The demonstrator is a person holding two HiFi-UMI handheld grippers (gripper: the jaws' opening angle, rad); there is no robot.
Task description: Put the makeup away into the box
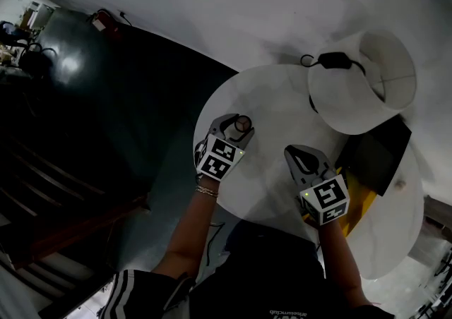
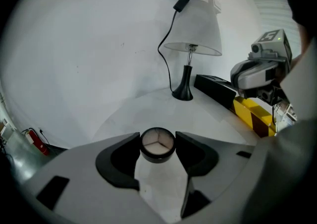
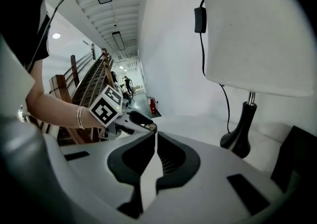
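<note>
Left claw (image 2: pixel 157 144) is clamped on the small round makeup pot (image 1: pixel 243 124) above the white worktop (image 1: pixel 272 95), evidently for carriage to the black box (image 1: pixel 376 149) beside it; right claw (image 3: pixel 153 141) is closed and empty, kept clear.

left gripper (image 1: pixel 239 127): fingers clamp round compact (image 2: pixel 158 144) | right gripper (image 3: pixel 153 138): fingers together, empty

**Grey grippers, dark clothes, one bracelet**

The left gripper (image 1: pixel 235 124) and the right gripper (image 1: pixel 294 151) both have pale grey shells with black, scooped jaw pads. Each carries a white marker cube (image 1: pixel 220 157) printed with black squares, with a small green light at its edge. A thin bracelet (image 1: pixel 206 190) circles the left wrist. The person wears a dark top (image 1: pixel 272 268) with small pale print, and a black striped garment (image 1: pixel 126 295) with white bands.
</note>
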